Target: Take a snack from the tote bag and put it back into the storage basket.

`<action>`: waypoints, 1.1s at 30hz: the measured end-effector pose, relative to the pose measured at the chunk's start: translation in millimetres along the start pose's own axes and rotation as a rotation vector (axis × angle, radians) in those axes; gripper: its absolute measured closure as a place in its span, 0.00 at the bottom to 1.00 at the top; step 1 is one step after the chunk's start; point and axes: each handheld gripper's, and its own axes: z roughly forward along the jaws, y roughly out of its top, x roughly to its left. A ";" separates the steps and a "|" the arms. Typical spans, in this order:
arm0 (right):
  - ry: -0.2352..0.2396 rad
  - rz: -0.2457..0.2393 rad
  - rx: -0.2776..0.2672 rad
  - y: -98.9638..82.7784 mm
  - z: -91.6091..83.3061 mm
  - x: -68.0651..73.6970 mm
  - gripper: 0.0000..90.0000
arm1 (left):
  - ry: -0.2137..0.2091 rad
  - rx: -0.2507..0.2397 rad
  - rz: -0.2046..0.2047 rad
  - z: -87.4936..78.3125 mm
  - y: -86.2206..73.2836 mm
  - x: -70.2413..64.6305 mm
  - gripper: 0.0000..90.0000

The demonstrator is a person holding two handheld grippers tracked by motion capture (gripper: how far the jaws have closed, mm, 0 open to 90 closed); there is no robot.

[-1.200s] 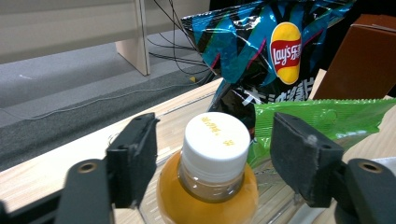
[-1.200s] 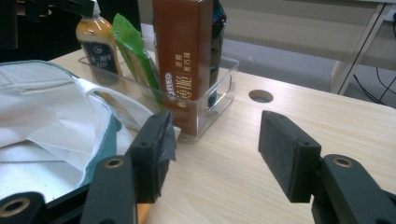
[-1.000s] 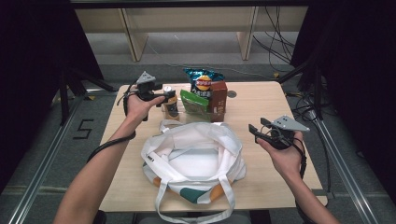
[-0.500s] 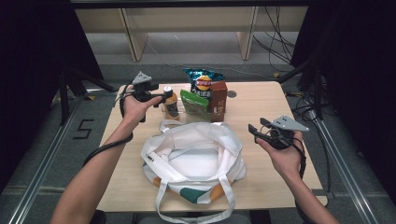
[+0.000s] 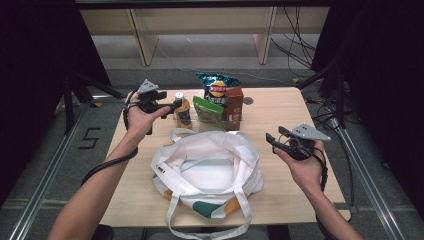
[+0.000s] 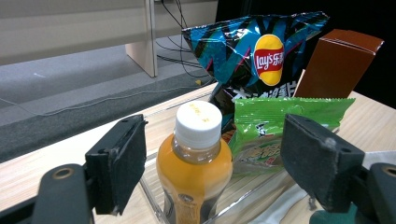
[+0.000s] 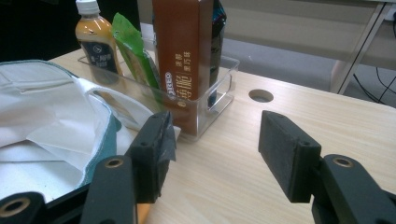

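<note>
We see the left gripper (image 5: 175, 106) open at the orange drink bottle (image 6: 195, 163), jaws on either side of it, pads clear of it (no contact visible in the left gripper view). Bottle stands upright in the clear tray (image 7: 219, 88) at the far side of the surface (image 5: 280, 115), next to the green snack pack (image 6: 275, 135), chip bag (image 6: 252, 51) and brown carton (image 7: 182, 60). Right gripper (image 5: 272, 140) open, empty, beside the white tote bag (image 5: 210, 165).
</note>
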 end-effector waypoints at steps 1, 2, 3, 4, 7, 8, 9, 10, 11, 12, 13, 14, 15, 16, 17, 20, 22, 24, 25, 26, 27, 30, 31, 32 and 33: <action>0.000 -0.001 0.001 -0.1 0.1 0.0 0.50 | -0.003 -0.002 -0.002 -1.5 -0.4 -0.5 0.25; 0.000 -0.003 0.000 -0.2 0.2 -0.2 0.50 | -0.003 -0.005 -0.004 -2.9 -0.6 -1.6 0.25; 0.002 -0.011 -0.002 -0.1 0.5 -1.0 0.50 | -0.003 -0.005 -0.004 -2.9 -0.6 -1.6 0.25; 0.000 -0.014 -0.004 -0.2 0.4 -1.2 0.50 | 0.004 -0.002 -0.006 -6.3 -1.4 -4.0 0.25; 0.005 0.002 0.002 0.1 -0.6 0.2 0.50 | 0.002 -0.004 -0.006 -9.7 -2.4 -6.5 0.24; 0.007 0.003 -0.001 -0.1 -0.4 0.5 0.50 | 0.007 -0.003 -0.005 -13.3 -3.4 -8.8 0.24; -0.001 -0.003 -0.002 0.0 -0.8 0.4 0.50 | 0.007 -0.003 -0.005 -13.3 -3.4 -8.8 0.24; -0.010 0.002 -0.022 -0.5 0.1 1.1 0.50 | 0.008 -0.009 -0.008 -17.1 -4.5 -10.5 0.24; -0.007 0.001 -0.019 -0.2 -0.3 1.0 0.50 | 0.008 -0.009 -0.008 -17.1 -4.5 -10.5 0.24; -0.007 0.000 -0.019 -0.3 -0.3 1.1 0.50 | 0.010 -0.017 -0.016 -21.3 -5.6 -12.0 0.24; -0.006 0.000 -0.019 -0.3 -0.2 1.0 0.50 | 0.013 -0.018 -0.013 -23.8 -5.9 -12.5 0.24; -0.009 0.001 -0.017 -0.5 -0.2 1.2 0.50 | 0.013 -0.021 -0.012 -25.9 -6.4 -12.9 0.24; -0.009 -0.001 -0.018 -0.6 -0.1 1.0 0.50 | 0.016 -0.022 -0.013 -28.1 -7.0 -13.7 0.24; 0.004 -0.007 0.002 0.0 -0.9 0.3 0.50 | 0.013 -0.025 -0.012 -30.2 -7.7 -14.4 0.24; 0.004 -0.006 -0.006 -0.2 -0.4 0.3 0.50 | 0.015 -0.026 -0.012 -32.4 -8.4 -15.0 0.24; 0.006 -0.004 -0.004 -0.1 -0.2 0.1 0.50 | 0.020 -0.027 -0.020 -38.0 -9.8 -17.0 0.24; 0.005 -0.003 0.004 -0.1 -0.8 0.4 0.50 | 0.017 -0.030 -0.017 -39.3 -10.2 -17.8 0.24; -0.002 -0.004 -0.002 -0.3 -0.3 0.9 0.50 | 0.017 -0.030 -0.009 -44.1 -11.4 -21.4 0.24; -0.002 -0.004 -0.002 -0.3 -0.3 0.9 0.50 | 0.017 -0.030 -0.009 -44.1 -11.4 -21.4 0.24; -0.005 -0.003 -0.005 -0.1 -0.6 0.7 0.50 | 0.010 -0.032 -0.008 -47.1 -13.1 -24.2 0.24; -0.005 -0.003 -0.005 -0.1 -0.6 0.7 0.50 | 0.010 -0.032 -0.008 -47.1 -13.1 -24.2 0.24; -0.010 0.004 -0.018 -0.5 -0.1 1.0 0.50 | -0.005 -0.037 -0.007 -53.8 -16.9 -29.0 0.24; -0.010 0.004 -0.018 -0.5 -0.1 1.0 0.50 | -0.005 -0.037 -0.007 -53.8 -16.9 -29.0 0.24; 0.002 -0.007 -0.001 -0.2 -0.6 0.2 0.50 | -0.014 -0.040 -0.009 -57.3 -18.6 -31.6 0.24; 0.003 -0.006 0.005 0.1 -0.9 0.5 0.50 | -0.014 -0.040 -0.009 -57.3 -18.6 -31.6 0.24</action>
